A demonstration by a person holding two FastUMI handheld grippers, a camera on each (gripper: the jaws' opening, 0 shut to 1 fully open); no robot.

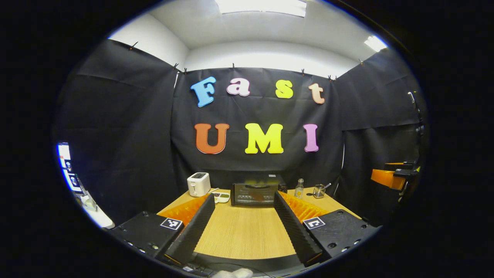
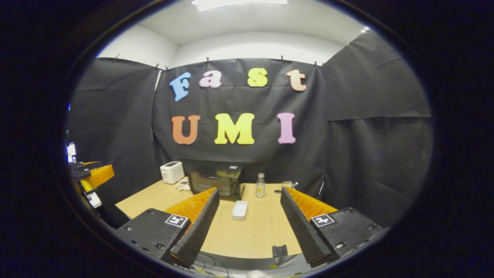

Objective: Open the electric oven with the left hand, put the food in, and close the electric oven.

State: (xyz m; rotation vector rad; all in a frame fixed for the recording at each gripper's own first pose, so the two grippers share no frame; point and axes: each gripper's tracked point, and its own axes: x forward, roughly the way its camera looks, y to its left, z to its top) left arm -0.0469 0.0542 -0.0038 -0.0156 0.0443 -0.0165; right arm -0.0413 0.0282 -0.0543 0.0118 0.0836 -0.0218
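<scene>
the left gripper view looks forward from low over the near edge of the light wooden table (image 1: 243,231), level with the booth's back wall, facing the closed black electric oven (image 1: 254,193) almost head-on between the left gripper (image 1: 244,204) fingers; the oven is well off at the far edge. the right gripper view sits at much the same height and distance but further to the right, between the right gripper (image 2: 250,202) fingers, so the oven (image 2: 216,182) falls left of centre and a white rectangular tray (image 2: 239,210) lies ahead. both views share the table, the oven, the white toaster (image 1: 198,184) and the small clear glass bottle (image 1: 299,188). each catches the other gripper at its outer edge.
</scene>
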